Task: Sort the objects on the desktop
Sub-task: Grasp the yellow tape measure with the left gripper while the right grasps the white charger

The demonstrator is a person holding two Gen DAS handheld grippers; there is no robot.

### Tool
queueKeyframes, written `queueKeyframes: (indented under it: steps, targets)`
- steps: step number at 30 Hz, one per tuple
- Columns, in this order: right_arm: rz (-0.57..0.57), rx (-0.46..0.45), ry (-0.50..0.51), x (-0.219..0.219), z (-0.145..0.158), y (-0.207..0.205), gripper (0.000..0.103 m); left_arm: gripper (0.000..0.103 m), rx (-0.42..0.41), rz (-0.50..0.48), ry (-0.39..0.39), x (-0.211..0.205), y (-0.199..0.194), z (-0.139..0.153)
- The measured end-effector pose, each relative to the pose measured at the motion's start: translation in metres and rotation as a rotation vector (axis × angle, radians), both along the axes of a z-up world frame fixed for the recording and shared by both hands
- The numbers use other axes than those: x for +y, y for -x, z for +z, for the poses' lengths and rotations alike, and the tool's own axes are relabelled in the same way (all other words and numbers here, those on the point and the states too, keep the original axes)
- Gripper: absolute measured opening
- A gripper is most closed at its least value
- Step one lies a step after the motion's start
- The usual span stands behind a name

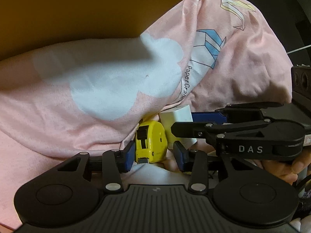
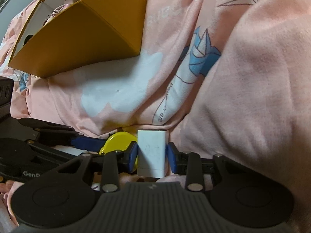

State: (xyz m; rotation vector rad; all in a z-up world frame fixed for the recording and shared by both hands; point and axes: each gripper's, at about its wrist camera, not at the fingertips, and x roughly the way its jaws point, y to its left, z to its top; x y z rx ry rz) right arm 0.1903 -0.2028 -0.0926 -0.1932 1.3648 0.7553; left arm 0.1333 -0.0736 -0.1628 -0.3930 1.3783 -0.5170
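Note:
A yellow tape measure [image 1: 150,142] lies on the pink cloth between the blue pads of my left gripper [image 1: 154,157]. The left pad is against it and a small gap shows at the right pad, so the jaws stand open around it. Just behind it is a white charger block [image 1: 177,117]. My right gripper [image 1: 182,122] reaches in from the right around that block. In the right wrist view the white block [image 2: 152,151] stands upright with both pads of my right gripper [image 2: 152,155] pressed on its sides. The tape measure [image 2: 118,141] is just left of it, with a left gripper finger [image 2: 87,141] beside it.
An open yellow cardboard box [image 2: 77,35] with several items inside sits at the upper left, close behind the objects. A rumpled pink cloth [image 2: 252,77] with paper-crane prints covers the surface and rises in a high fold on the right. A person's hand [image 1: 281,167] holds the right gripper.

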Motion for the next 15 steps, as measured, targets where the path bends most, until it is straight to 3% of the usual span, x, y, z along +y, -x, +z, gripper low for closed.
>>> queueKeyframes:
  steps: [4,7,15]
  targets:
    - [0.004,-0.008,0.009,-0.002,0.003,0.001,0.035,0.032,-0.072,-0.036,-0.035,-0.004,0.007,0.01]
    - [0.002,0.001,0.008,0.002,-0.001,0.002,0.036,0.028,-0.121,-0.069,0.005,-0.004,0.011,0.018]
    - [0.026,-0.009,0.04,0.004,-0.003,0.006,0.036,0.027,-0.068,-0.066,-0.043,-0.002,0.006,0.01]
